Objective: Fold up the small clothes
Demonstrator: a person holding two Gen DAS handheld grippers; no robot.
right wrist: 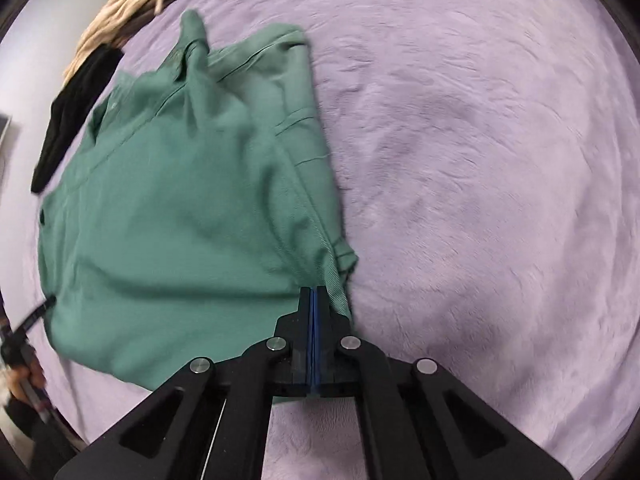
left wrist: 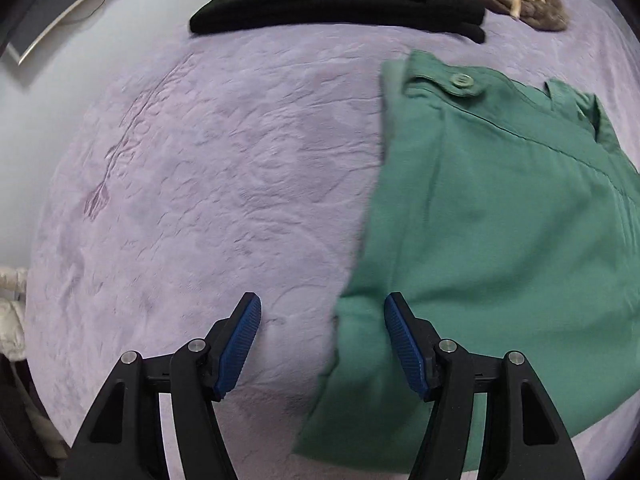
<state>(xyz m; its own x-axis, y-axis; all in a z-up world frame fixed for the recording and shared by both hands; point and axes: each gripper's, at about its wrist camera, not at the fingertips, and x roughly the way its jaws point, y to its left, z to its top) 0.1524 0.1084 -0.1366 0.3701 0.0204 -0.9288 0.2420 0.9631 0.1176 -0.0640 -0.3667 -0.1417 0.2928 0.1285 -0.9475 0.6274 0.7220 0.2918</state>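
Two grippers low over green shorts (left wrist: 500, 216) on lilac blanket (left wrist: 200, 180). My left gripper (left wrist: 322, 346) spread, straddling left hem edge. My right gripper (right wrist: 314, 300) clenched at right hem corner; whether cloth is pinched, cannot tell. Waistband far.

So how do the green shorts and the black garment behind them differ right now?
The green shorts lie spread nearest the camera with a button showing; the black garment is folded into a stack further back. The shorts are pale green, the garment plain black. Both rest on the lilac blanket.
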